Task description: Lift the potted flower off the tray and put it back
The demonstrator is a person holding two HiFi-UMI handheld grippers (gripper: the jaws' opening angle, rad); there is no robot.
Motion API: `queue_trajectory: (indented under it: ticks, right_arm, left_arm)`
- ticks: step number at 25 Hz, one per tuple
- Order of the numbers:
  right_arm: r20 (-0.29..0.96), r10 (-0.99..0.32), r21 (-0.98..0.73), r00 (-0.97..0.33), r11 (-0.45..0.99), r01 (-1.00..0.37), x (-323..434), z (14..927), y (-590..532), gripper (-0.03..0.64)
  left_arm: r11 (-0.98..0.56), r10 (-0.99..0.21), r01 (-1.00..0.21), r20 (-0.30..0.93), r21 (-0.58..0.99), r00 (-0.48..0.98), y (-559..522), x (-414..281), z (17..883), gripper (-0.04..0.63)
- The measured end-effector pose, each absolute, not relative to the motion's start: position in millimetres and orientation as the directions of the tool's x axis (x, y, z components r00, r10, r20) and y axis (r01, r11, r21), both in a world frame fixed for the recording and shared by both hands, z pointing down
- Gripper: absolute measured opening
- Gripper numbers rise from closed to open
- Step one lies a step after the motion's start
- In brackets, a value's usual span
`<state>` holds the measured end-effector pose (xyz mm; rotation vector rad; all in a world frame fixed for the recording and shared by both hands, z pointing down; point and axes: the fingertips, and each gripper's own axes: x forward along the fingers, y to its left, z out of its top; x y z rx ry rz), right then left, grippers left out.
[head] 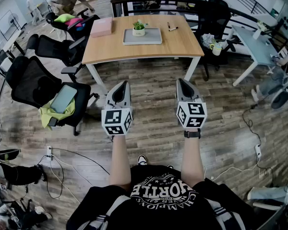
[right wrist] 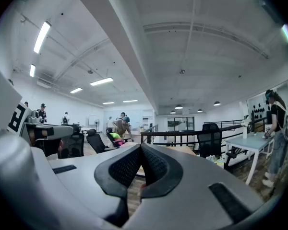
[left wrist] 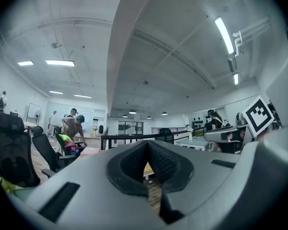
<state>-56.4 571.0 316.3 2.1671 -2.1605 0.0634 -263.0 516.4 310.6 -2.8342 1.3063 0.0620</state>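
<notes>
Left hand-held gripper [left wrist: 147, 151]: jaws closed, nothing btwn; prob. table edge [left wrist: 147, 169] thru gap.

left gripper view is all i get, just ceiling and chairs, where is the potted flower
Observer: The head view shows the potted flower standing on a grey tray on the wooden table, across open floor from both grippers.
Operator: is the right gripper holding anything
Observer: No, the right gripper is shut and empty, level beside the left gripper.
Operator: anything else near the tray
Observer: A pink box lies left of the tray, apart from it.
</notes>
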Motion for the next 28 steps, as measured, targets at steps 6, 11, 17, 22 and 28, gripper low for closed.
queue_trajectory:
  ticks: [6, 11, 17, 22, 28]
  right_arm:
    - [0.073, -0.997, 0.014, -0.001, 0.002, -1.0, -90.2, 323.5, 561.8, 0.017]
    - [0.079, -0.997, 0.012, -0.02, 0.021, -1.0, -118.7, 330.5, 554.2, 0.017]
    - [0.072, -0.997, -0.019, -0.036, 0.035, -0.999, -139.8, 330.2, 551.8, 0.017]
    - [0.09, -0.996, -0.051, -0.017, 0.012, -0.999, -143.0, 340.4, 544.0, 0.017]
    - [0.122, -0.992, -0.087, -0.012, 0.001, -0.996, -126.8, 352.3, 522.4, 0.017]
  left_arm:
    - [-0.666, -0.745, -0.746, -0.039, -0.012, 0.666, 512.3, -283.2, 320.3, 0.017]
    - [-0.68, -0.732, -0.733, -0.044, -0.006, 0.68, 508.1, -298.6, 325.4, 0.017]
    - [-0.682, -0.731, -0.731, -0.041, 0.008, 0.682, 505.2, -318.6, 330.5, 0.017]
    - [-0.674, -0.739, -0.739, -0.038, 0.012, 0.673, 497.0, -323.1, 335.9, 0.017]
    - [-0.67, -0.742, -0.742, -0.012, -0.005, 0.67, 481.2, -309.2, 344.3, 0.017]
